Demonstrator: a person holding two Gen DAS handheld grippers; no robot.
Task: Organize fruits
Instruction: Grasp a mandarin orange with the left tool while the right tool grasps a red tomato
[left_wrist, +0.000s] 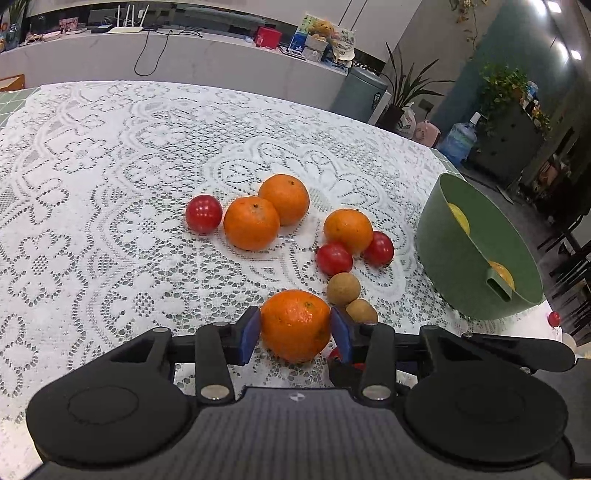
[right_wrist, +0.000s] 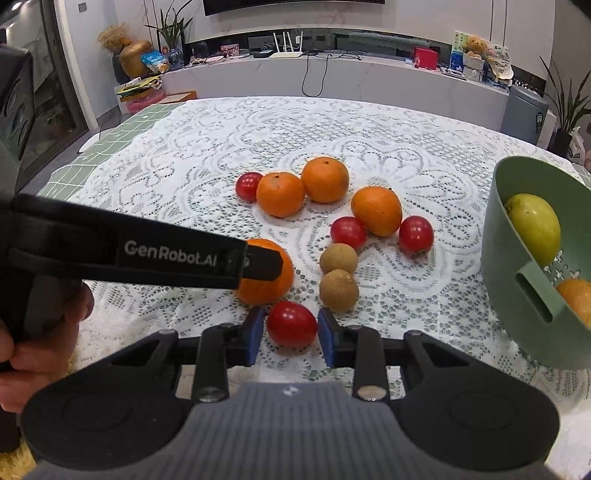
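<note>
Fruit lies scattered on the lace cloth (left_wrist: 110, 155) beside the green bowl (left_wrist: 454, 258). Left gripper (left_wrist: 294, 330) pinches an orange (left_wrist: 294, 325) between its blue pads. Right gripper (right_wrist: 291, 332) brackets a red tomato (right_wrist: 291, 324), pads touching its sides.

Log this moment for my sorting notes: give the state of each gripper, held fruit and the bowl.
Left gripper: closed on an orange.
Orange: gripped, on the tablecloth.
Right gripper: closed on a tomato.
Tomato: gripped, on the tablecloth.
Green bowl: tilted, partly filled.
</note>
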